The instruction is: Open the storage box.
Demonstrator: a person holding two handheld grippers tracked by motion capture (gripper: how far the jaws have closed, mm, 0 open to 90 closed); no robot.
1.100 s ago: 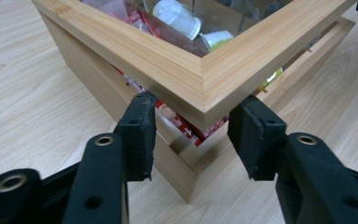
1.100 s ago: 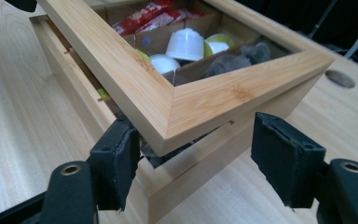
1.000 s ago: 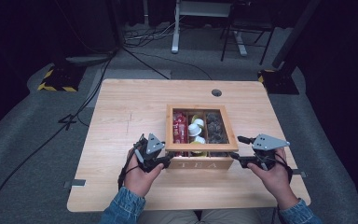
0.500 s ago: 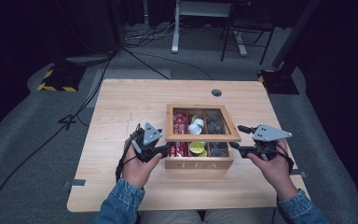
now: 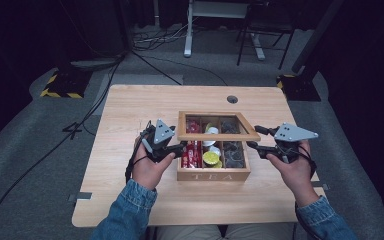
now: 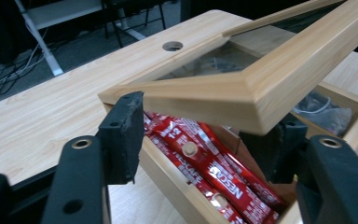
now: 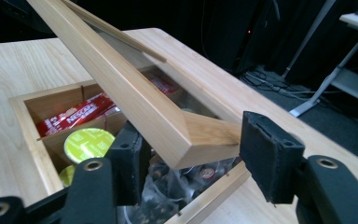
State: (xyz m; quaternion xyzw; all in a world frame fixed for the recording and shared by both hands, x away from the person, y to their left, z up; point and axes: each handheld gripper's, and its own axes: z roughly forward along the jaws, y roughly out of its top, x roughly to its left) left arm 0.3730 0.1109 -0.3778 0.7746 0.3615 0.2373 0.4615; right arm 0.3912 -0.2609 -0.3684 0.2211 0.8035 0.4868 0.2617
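Note:
A wooden tea box marked TEA stands mid-table, its glass-paned lid raised at the front and hinged at the back. My left gripper is at the lid's front left corner. Its jaws have just been opening, and the lid rests across them, unpinched. My right gripper has the front right corner between its pads. Its jaws have just been closing, and the wood touches both. Inside lie red Nescafe sachets, a yellow-green capsule and dark packets.
The light wooden table has a round cable hole behind the box. Beyond the far edge are cables, a desk frame and a yellow-black striped block on the grey floor.
Both hands have risen at the box's front corners. The lid's front edge has come up off the box, so the compartments now show beneath it.

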